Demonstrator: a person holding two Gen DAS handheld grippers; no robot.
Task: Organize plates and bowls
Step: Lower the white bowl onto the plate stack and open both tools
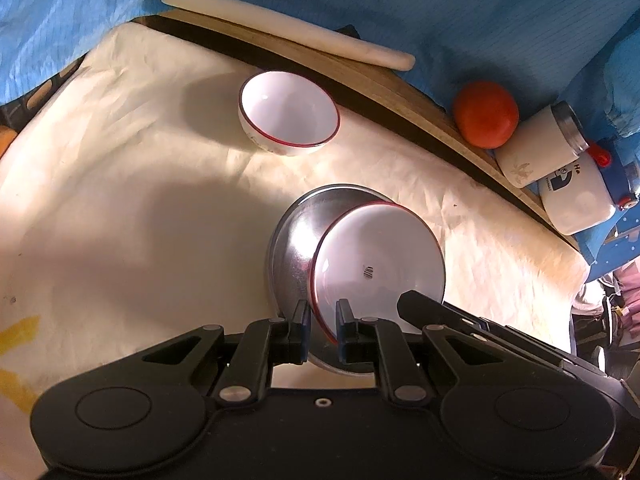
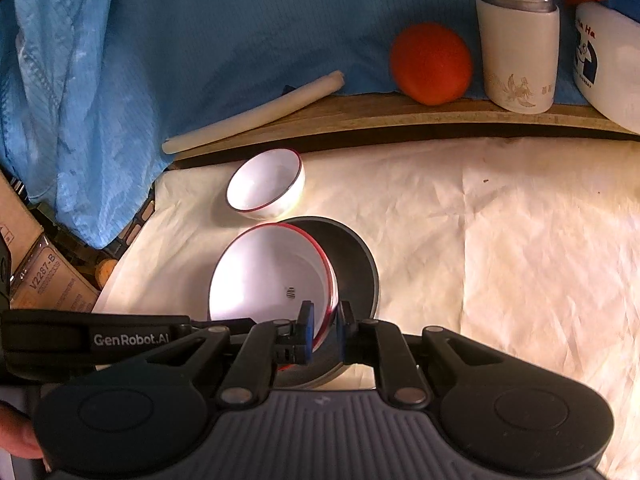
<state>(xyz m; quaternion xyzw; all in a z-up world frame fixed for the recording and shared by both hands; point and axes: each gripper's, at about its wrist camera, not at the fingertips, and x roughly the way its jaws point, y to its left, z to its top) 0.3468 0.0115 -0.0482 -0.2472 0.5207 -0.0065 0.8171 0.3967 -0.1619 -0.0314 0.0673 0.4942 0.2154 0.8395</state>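
Note:
A large white bowl with a red rim (image 1: pixel 380 256) (image 2: pixel 272 276) sits tilted in a round metal pan (image 1: pixel 292 236) (image 2: pixel 356 264) on the cream cloth. My left gripper (image 1: pixel 323 320) is shut on the bowl's near left rim. From the other side, my right gripper (image 2: pixel 325 322) is shut on its near right rim. The right gripper's finger (image 1: pixel 432 308) shows at the bowl's edge in the left wrist view. A smaller white bowl with a red rim (image 1: pixel 288 116) (image 2: pixel 266 186) stands upright farther back, apart from the pan.
A wooden board (image 1: pixel 360 76) (image 2: pixel 400 114) runs along the back, bearing a white roll (image 1: pixel 288 28) (image 2: pixel 256 114), an orange ball (image 1: pixel 486 114) (image 2: pixel 430 64), a white steel-rimmed cup (image 1: pixel 540 144) (image 2: pixel 520 48) and a white bottle (image 1: pixel 576 196) (image 2: pixel 608 64). Blue fabric hangs behind. Cardboard boxes (image 2: pixel 44 276) lie at left.

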